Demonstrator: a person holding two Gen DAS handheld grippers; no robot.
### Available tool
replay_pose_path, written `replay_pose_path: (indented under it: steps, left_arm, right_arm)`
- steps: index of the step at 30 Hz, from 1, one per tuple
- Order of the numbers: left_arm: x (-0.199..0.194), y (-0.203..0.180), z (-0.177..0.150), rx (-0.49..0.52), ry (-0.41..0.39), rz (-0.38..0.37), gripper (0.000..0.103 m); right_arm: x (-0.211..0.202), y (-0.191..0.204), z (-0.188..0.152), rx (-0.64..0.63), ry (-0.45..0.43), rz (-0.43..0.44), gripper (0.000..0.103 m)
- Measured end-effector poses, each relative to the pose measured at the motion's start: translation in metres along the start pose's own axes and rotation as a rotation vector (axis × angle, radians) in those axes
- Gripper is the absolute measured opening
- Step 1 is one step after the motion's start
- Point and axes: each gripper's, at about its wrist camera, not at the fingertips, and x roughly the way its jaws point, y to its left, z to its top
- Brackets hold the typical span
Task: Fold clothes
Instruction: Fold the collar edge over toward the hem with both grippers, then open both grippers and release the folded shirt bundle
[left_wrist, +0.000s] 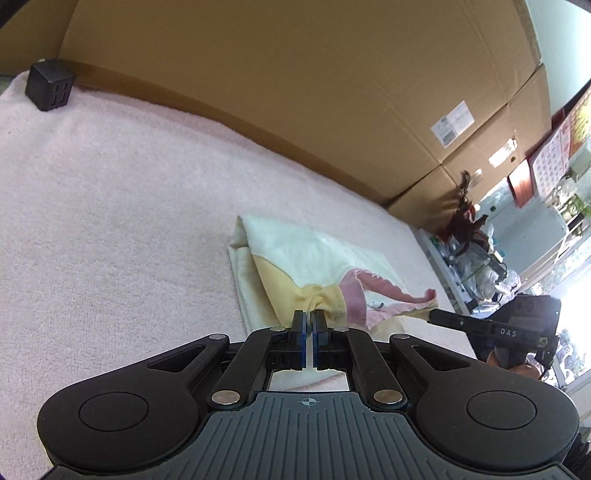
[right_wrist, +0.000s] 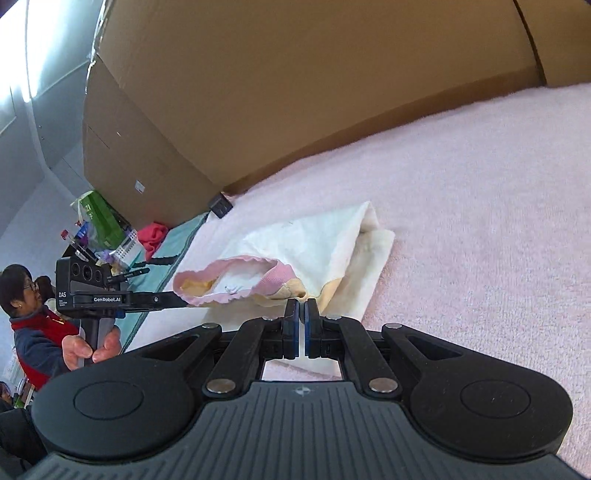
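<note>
The work surface is covered by a pale pink terry towel (left_wrist: 110, 177). Large brown cardboard panels (left_wrist: 295, 85) stand upright along its far edge, forming a back wall; one panel carries a white printed label (left_wrist: 452, 123). A small black cube-shaped device (left_wrist: 50, 86) sits on the towel, close to the cardboard. Beyond the right end, bright daylight enters through windows (left_wrist: 569, 306), beside red and white wall posters (left_wrist: 546, 162). Beyond the left end stand a grey wall (right_wrist: 22, 155) and a cluttered shelf (right_wrist: 103, 236).
</note>
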Motion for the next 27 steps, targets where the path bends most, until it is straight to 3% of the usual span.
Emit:
replay_pose_path:
  steps: [3, 6, 9, 10, 13, 14, 17, 23, 24, 27]
  left_arm:
    - [0.000, -0.003, -0.002, 0.015, 0.018, -0.013, 0.000]
    - [0.013, 0.005, -0.014, -0.020, 0.088, -0.012, 0.000]
    - [0.014, 0.010, -0.021, -0.038, 0.105, -0.005, 0.009]
    - [0.012, 0.011, -0.021, -0.045, 0.101, -0.007, 0.023]
    - [0.000, 0.012, -0.014, -0.080, 0.068, -0.023, 0.031]
    - [-0.004, 0.012, -0.011, -0.099, 0.053, -0.034, 0.049]
    - [-0.006, 0.011, -0.002, -0.146, 0.034, -0.065, 0.084]
    - [0.015, 0.011, 0.006, -0.243, 0.087, -0.103, 0.086]
    - [0.019, 0.012, 0.007, -0.264, 0.104, -0.109, 0.086]
    - [0.029, 0.013, 0.007, -0.294, 0.138, -0.122, 0.086]
  right_arm:
    - [-0.012, 0.001, -0.004, -0.034, -0.022, -0.001, 0.003]
    - [-0.010, -0.002, -0.015, -0.042, 0.006, -0.031, 0.003]
    - [-0.009, -0.009, -0.021, 0.018, 0.006, -0.047, 0.007]
    - [-0.010, -0.013, -0.020, 0.065, -0.011, -0.031, 0.007]
    - [-0.011, -0.023, -0.016, 0.224, -0.041, 0.055, 0.019]
    - [-0.011, -0.024, -0.014, 0.265, -0.036, 0.063, 0.019]
    - [-0.004, -0.029, -0.011, 0.377, -0.015, 0.064, 0.019]
    - [0.015, -0.035, 0.000, 0.424, 0.010, -0.009, 0.019]
    - [0.018, -0.037, 0.002, 0.432, 0.013, -0.008, 0.022]
    - [0.023, -0.040, 0.007, 0.444, 0.015, -0.018, 0.044]
